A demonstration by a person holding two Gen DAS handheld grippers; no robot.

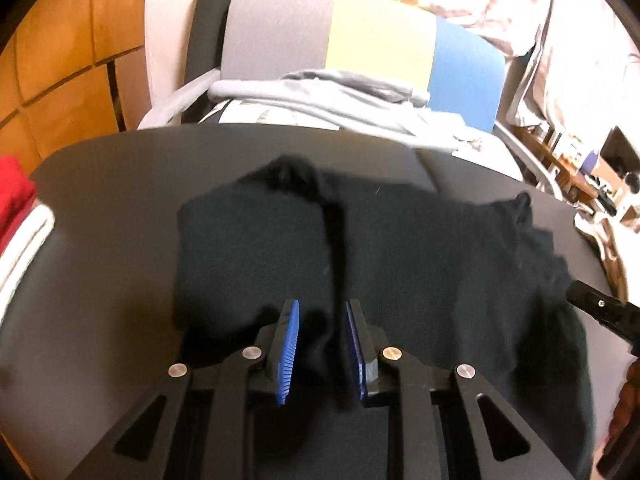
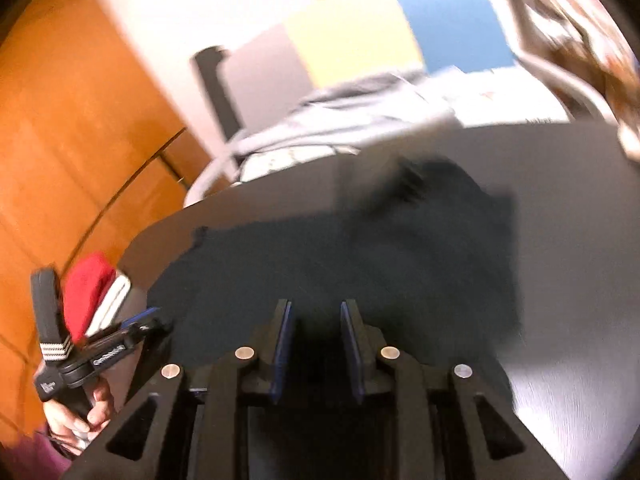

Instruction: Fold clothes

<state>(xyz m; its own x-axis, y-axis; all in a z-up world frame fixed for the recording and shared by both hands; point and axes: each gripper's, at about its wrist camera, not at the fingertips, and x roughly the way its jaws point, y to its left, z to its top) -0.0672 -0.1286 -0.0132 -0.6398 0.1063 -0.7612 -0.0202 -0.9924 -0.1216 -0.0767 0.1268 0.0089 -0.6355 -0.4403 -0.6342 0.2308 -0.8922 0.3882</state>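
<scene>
Red and white folded clothes (image 1: 16,216), one stack, sit at the table (image 1: 100,240) edge left of one dark garment (image 1: 400,248) spread lengthwise left to right, over which the left gripper (image 1: 322,320) and right gripper (image 2: 316,320) hover narrowly parted, pads gripping nothing.

The left claw (image 1: 322,312), black-framed with ribbed blue pads (image 1: 290,344), tilts steeply downward, its jaws parted by a narrow gap with a dark ridge of cloth rising between them; whether the pads press it is unclear. The right claw (image 2: 316,312), of the same build, also angles down, jaws slightly apart and empty. A bare hand (image 2: 90,412) grips the left claw's handle.
</scene>
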